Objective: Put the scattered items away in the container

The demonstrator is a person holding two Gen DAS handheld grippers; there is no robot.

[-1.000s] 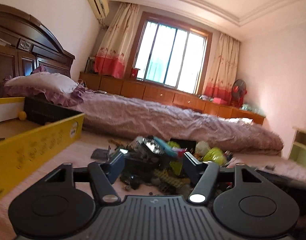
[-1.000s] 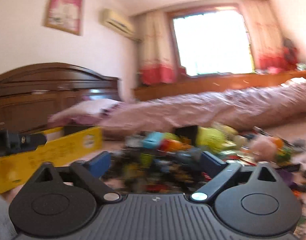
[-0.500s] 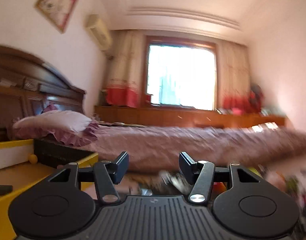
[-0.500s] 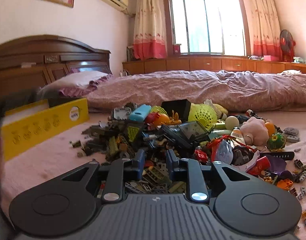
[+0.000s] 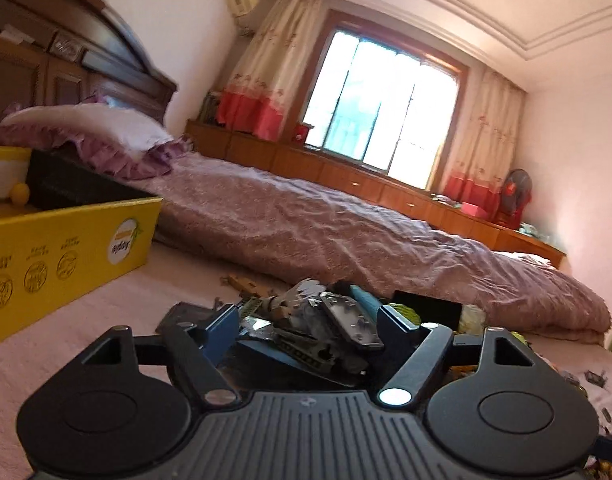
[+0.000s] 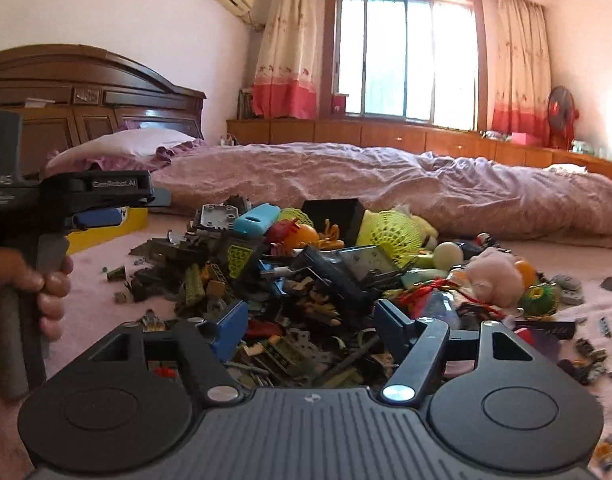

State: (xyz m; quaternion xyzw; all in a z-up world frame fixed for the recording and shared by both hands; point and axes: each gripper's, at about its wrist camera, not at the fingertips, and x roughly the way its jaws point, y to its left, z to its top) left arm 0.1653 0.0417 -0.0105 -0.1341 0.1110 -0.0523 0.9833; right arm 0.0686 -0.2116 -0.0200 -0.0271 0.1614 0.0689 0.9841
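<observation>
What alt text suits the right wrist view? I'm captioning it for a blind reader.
The right gripper, jaws open and empty, points at a heap of mixed plastic toys on a pink bedspread. At left, a hand holds the left gripper before a yellow cardboard box.

Bright daylight from the window point(image 6: 406, 56); edges bend, slight blur.

The left gripper point(image 5: 306, 334) was black with blue pads point(image 5: 221, 330), silver pivot screws and a ribbed body, lettering along its side.
</observation>
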